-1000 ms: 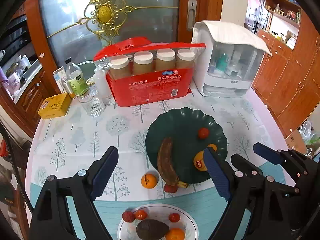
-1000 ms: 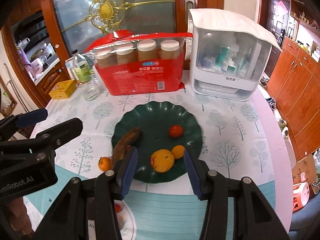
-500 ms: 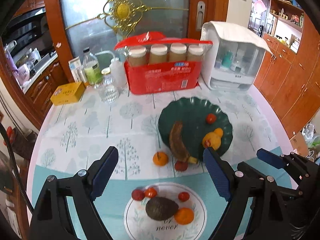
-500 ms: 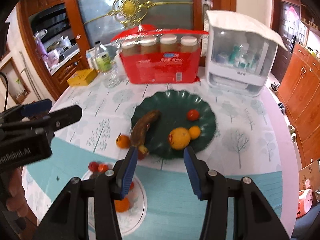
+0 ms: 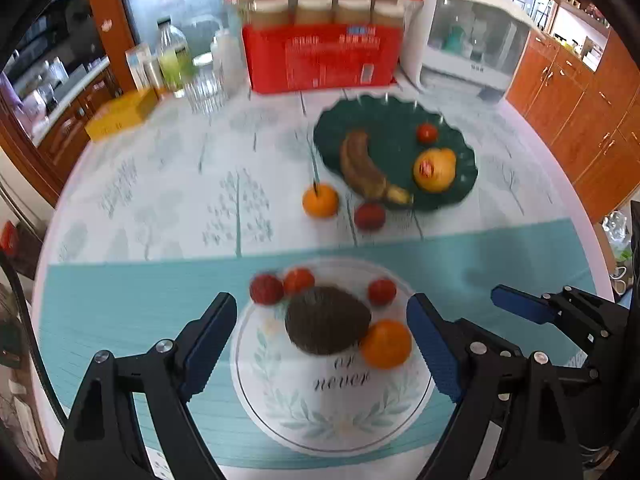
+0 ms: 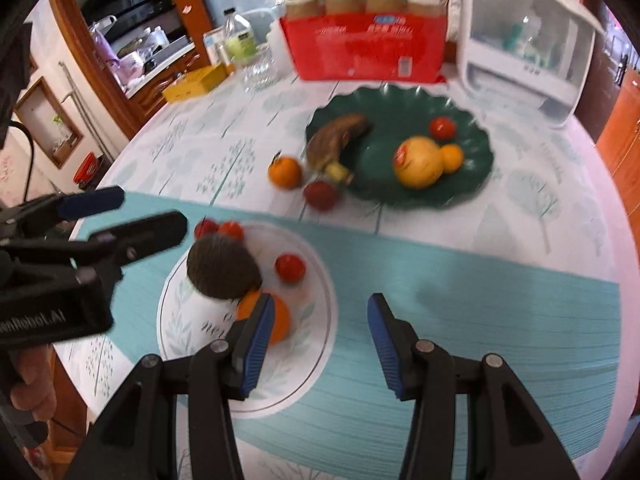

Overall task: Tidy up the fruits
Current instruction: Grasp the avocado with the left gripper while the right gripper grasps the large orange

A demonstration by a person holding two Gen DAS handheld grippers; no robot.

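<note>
Blue-padded, the left gripper (image 5: pixel 322 344) is held wide open and empty around the white plate (image 5: pixel 256 380) of seemingly avocado (image 5: pixel 326 320), while the right gripper (image 6: pixel 320 344) is seen part-open, empty, beside it.

two plates: one green (image 5: pixel 460 196), one white (image 5: pixel 280 412). one banana (image 5: pixel 360 164). one avocado (image 5: pixel 326 320). four orange citrus fruits, the largest (image 5: pixel 434 170) stickered. five small red fruits (image 5: pixel 370 216). four capped jars (image 5: pixel 312 8) in one red box (image 5: pixel 324 60). two grippers (image 5: pixel 320 344).
</note>
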